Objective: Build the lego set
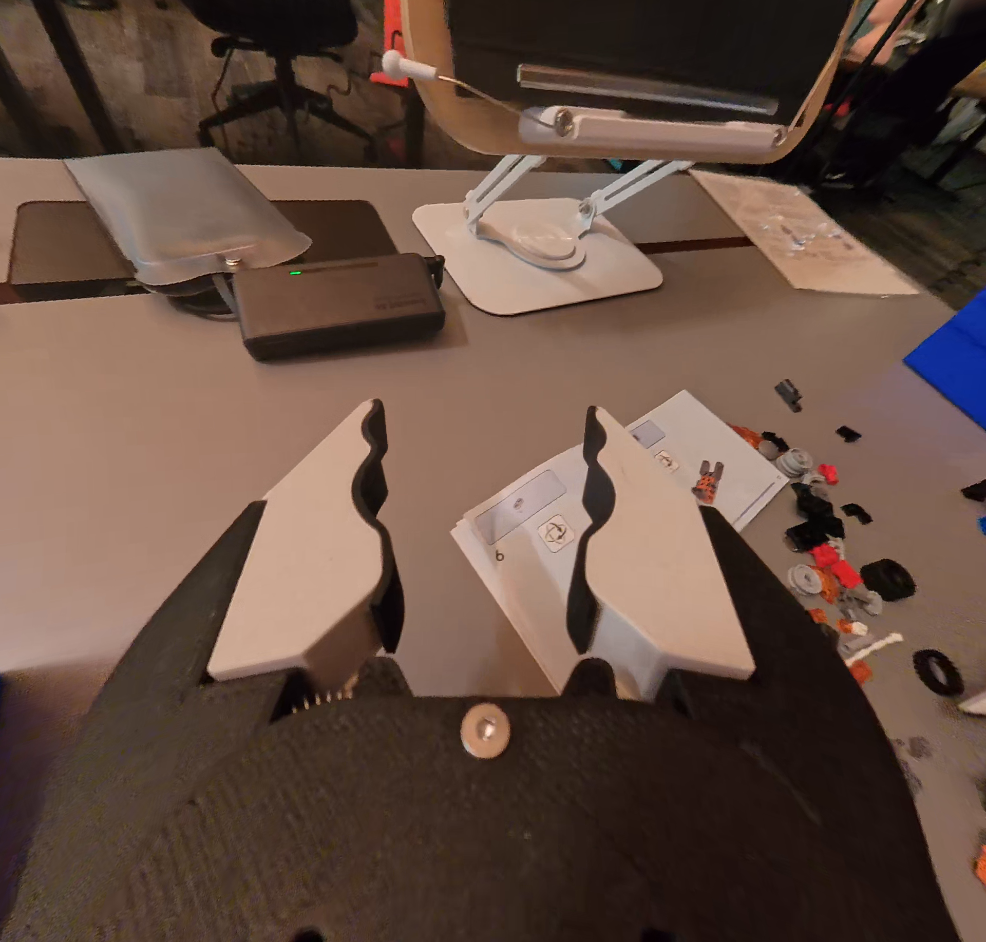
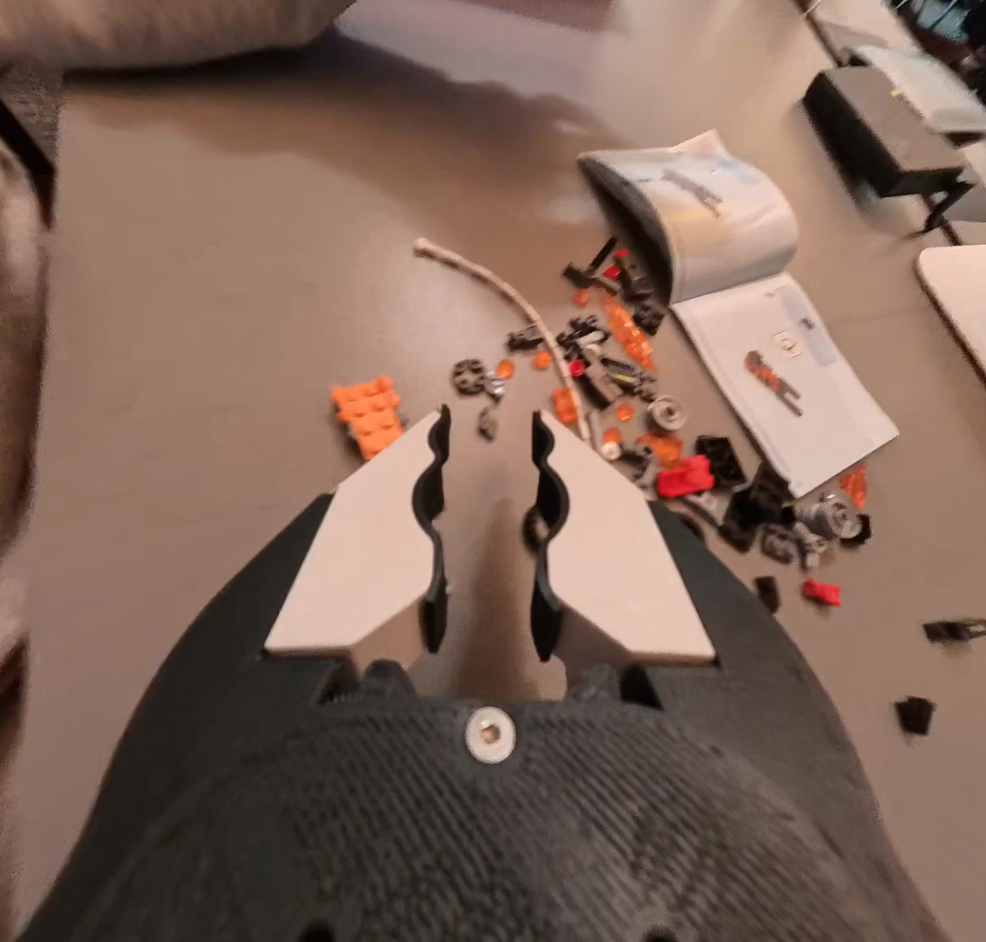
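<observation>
My left gripper (image 1: pixel 484 409) is open and empty above the grey table, its right finger over the open instruction booklet (image 1: pixel 699 452). A scatter of small black, red, orange and grey lego pieces (image 1: pixel 824 553) lies to its right. My right gripper (image 2: pixel 491 415) is open and empty, pointing at the same pile of pieces (image 2: pixel 613 372). An orange studded plate (image 2: pixel 368 415) lies just beyond its left fingertip, and a small dark piece (image 2: pixel 486 425) lies beyond the gap. A long pale flexible rod (image 2: pixel 496 297) curves through the pile. The booklet (image 2: pixel 784 377) lies at the right.
A white tablet stand (image 1: pixel 539 255) holds a screen at the back. A black power bank (image 1: pixel 341 303) and a grey pouch (image 1: pixel 181 212) lie at the back left. A blue object (image 1: pixel 955 351) is at the right edge. A curled plastic bag (image 2: pixel 699 212) lies beyond the pile. The long pale flexible rod (image 2: pixel 496 297) is about 8 cm from my right fingertips.
</observation>
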{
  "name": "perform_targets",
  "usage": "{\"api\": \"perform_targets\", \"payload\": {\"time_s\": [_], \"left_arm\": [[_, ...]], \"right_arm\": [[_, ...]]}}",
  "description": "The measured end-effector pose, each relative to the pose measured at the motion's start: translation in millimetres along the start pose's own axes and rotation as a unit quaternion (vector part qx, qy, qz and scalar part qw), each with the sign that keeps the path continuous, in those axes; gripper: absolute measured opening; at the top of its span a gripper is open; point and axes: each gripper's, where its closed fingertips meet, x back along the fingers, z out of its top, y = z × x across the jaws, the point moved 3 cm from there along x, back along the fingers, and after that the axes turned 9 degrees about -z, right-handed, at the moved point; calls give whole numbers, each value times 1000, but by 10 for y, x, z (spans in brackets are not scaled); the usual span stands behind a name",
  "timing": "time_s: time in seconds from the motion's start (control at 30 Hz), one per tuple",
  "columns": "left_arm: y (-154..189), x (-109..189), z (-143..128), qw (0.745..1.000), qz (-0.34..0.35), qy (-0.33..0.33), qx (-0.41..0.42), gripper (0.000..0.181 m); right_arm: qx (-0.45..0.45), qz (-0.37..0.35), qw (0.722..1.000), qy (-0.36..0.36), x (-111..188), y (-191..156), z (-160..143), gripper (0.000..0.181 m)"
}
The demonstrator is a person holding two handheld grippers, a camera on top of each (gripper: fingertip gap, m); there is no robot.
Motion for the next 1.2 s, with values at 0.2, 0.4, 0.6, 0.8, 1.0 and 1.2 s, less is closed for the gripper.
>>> {"api": "perform_targets", "payload": {"time_s": [0.2, 0.4, 0.6, 0.8, 1.0, 1.2], "left_arm": [[188, -28, -22, 998, -38, 17, -39, 76], [1147, 202, -141, 945, -307, 61, -97, 82], [1836, 357, -732, 860, -487, -68, -138, 60], [2152, 507, -858, 805, -569, -102, -131, 63], [2297, 363, -869, 833, -523, -84, -163, 45], [2308, 325, -941, 828, -530, -114, -144, 10]], "right_arm": [[-60, 70, 996, -10, 154, -300, 2, 47], [-109, 103, 987, -50, 34, -339, -132, 30], [-275, 153, 949, 7, 146, -130, 149, 20], [-506, 200, 833, 98, 353, 241, 321, 17], [-640, 259, 709, 145, 349, 348, 317, 16], [-642, 250, 705, 170, 322, 344, 338, 14]]}}
